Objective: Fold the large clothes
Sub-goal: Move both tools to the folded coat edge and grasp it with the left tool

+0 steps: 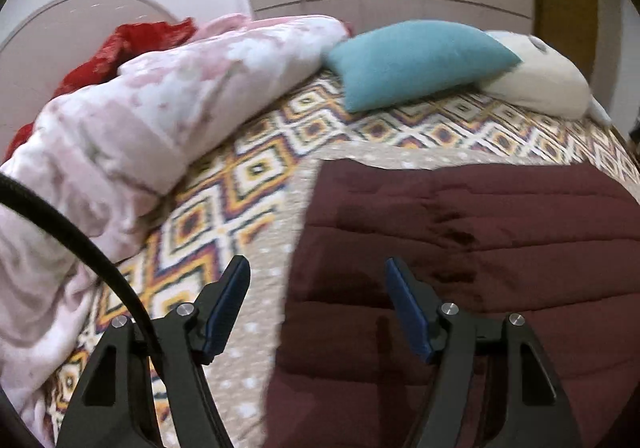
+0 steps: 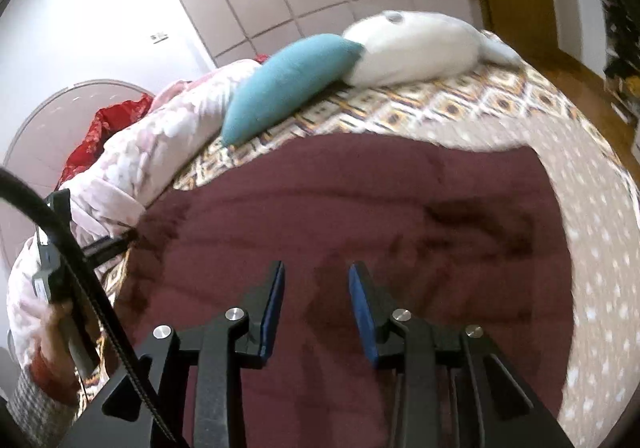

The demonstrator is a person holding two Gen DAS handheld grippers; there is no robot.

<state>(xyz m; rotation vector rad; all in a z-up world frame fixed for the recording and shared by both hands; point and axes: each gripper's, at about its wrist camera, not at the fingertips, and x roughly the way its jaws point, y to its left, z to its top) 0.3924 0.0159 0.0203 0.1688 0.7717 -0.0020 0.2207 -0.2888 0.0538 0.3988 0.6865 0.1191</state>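
- On the bed (image 1: 256, 175), a maroon quilted garment (image 1: 460, 248) lies flat over the patterned bedspread.
- Left gripper (image 1: 316, 268) hovers at the garment's left edge, jaws wide apart, empty.
- Right gripper (image 2: 316, 272) hangs over the garment's middle, jaws partly open, holding nothing.
- Teal pillow (image 2: 288, 83) rests behind.

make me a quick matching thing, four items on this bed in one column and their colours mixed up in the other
Things:
1. quilted garment
2. pillow
3. plush toy
4. crumpled cloth by the headboard

Colours:
A. white
B. red
C. maroon
D. teal

Pairs: 1-C, 2-D, 3-A, 4-B
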